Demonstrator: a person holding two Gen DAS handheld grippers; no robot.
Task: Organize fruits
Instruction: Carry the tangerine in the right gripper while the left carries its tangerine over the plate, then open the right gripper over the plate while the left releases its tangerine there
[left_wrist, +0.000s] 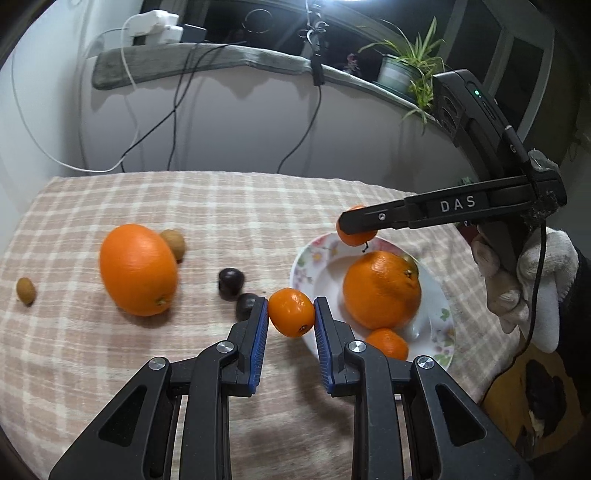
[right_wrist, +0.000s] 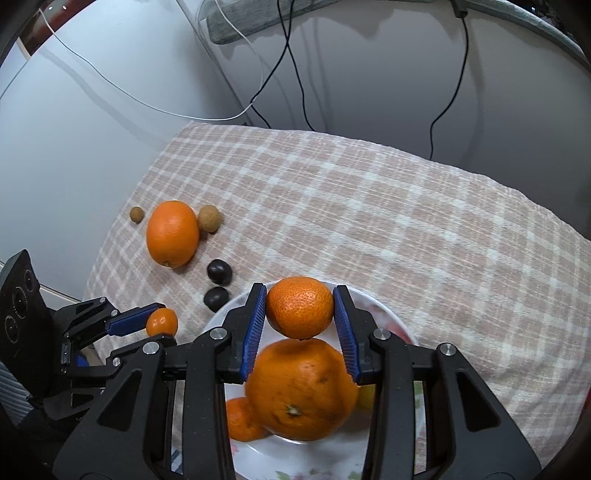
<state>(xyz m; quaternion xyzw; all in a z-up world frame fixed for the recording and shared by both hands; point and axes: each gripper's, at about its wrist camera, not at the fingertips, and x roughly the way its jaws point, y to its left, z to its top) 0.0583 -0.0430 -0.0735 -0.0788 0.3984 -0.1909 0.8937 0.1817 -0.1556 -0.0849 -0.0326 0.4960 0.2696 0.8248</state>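
Note:
My left gripper (left_wrist: 291, 312) is shut on a small mandarin (left_wrist: 291, 312), held in the air just left of the floral plate (left_wrist: 439, 325). My right gripper (right_wrist: 300, 314) is shut on another mandarin (right_wrist: 300, 312) above the plate (right_wrist: 295, 458). On the plate lie a big orange (right_wrist: 301, 387) and a small mandarin (right_wrist: 242, 419). In the left wrist view the right gripper (left_wrist: 356, 230) hangs over the plate's far rim with its mandarin (left_wrist: 354, 238). On the checked cloth lie a large orange (left_wrist: 138, 269), two dark plums (left_wrist: 231, 282) and two brown kiwis (left_wrist: 173, 243).
The table's checked cloth (right_wrist: 406, 229) lies bare to the right and behind the plate. A white wall with dangling cables (left_wrist: 177, 110) stands behind the table. A shelf with a potted plant (left_wrist: 402, 70) runs above it. A gloved hand (left_wrist: 528, 280) holds the right gripper.

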